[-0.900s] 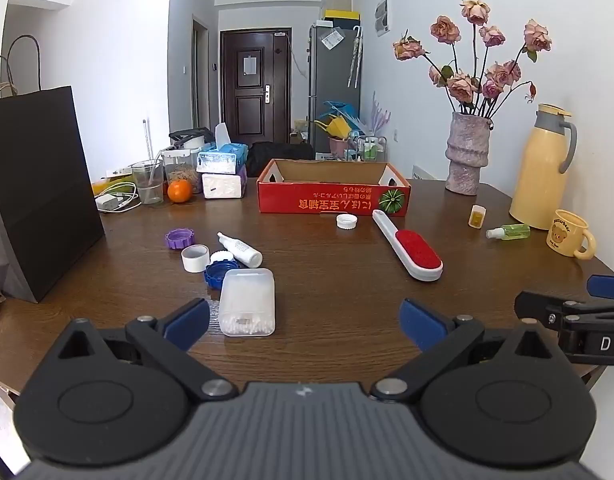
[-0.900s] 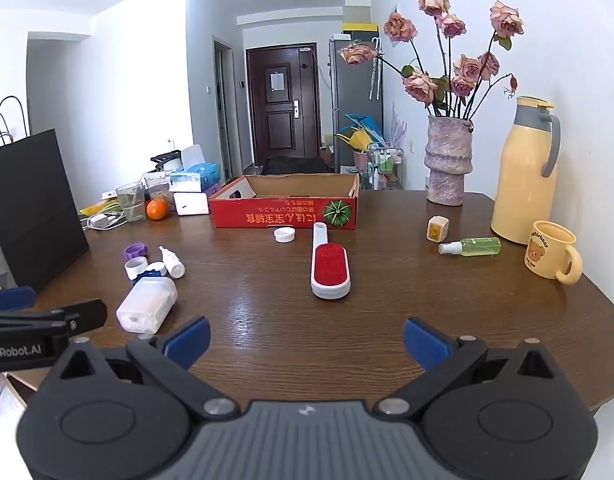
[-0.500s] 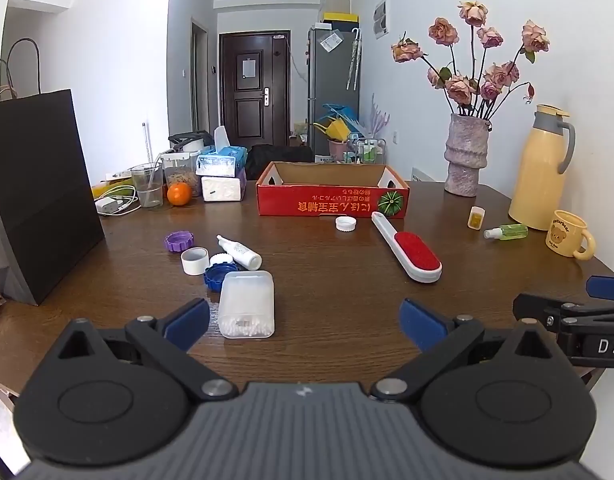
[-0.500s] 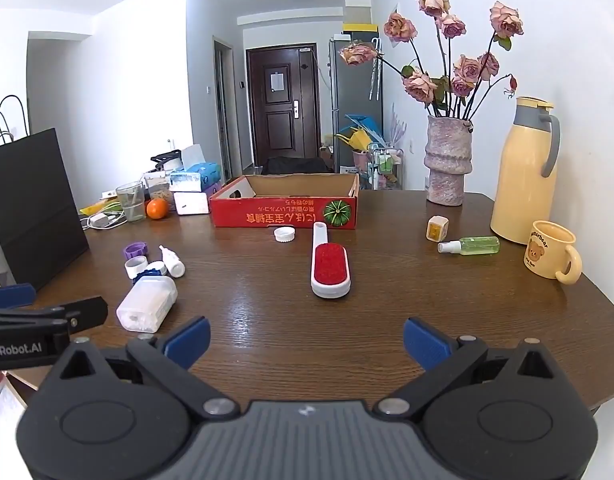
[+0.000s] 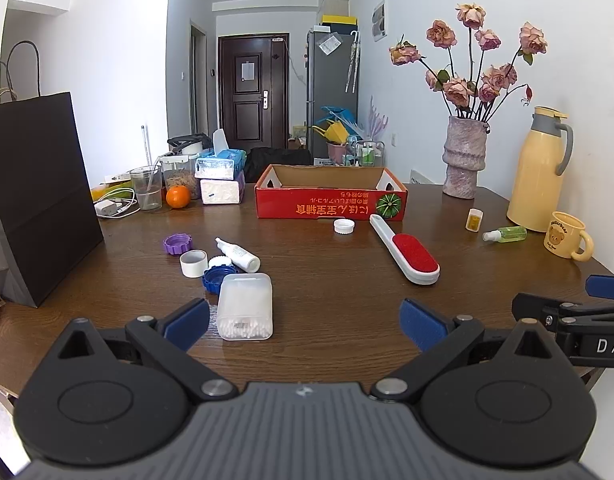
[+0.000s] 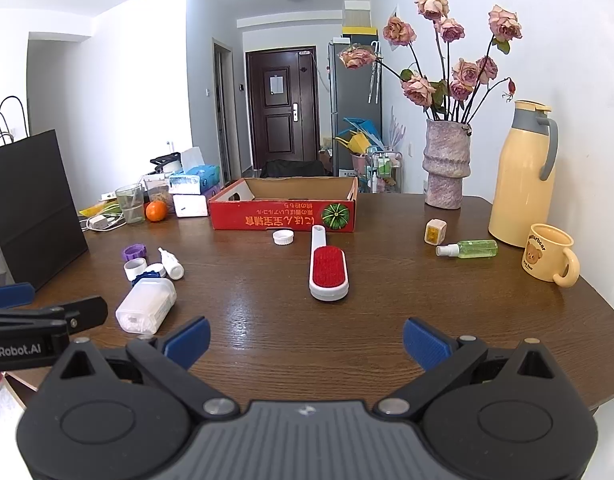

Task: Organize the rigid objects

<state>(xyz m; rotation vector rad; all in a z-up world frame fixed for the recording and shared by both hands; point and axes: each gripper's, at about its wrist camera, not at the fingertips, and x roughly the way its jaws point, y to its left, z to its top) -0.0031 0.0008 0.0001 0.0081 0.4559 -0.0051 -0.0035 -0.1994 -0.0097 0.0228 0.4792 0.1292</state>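
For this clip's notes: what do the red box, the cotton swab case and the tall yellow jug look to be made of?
Red box: printed cardboard, brown raw inside with folded flaps. Cotton swab case: translucent frosted plastic, swabs showing through. Yellow jug: smooth matte shell with grey handle and collar, probably plastic; painted metal cannot be ruled out.

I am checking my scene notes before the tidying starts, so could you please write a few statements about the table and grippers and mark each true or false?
1. Both the left gripper and the right gripper are open and hold nothing. True.
2. The lint brush lies inside the red cardboard box. False: it lies on the table, in front of the box.
3. The green spray bottle lies on its side. True.
4. The yellow mug stands left of the black paper bag. False: it stands at the far right, beside the thermos jug.
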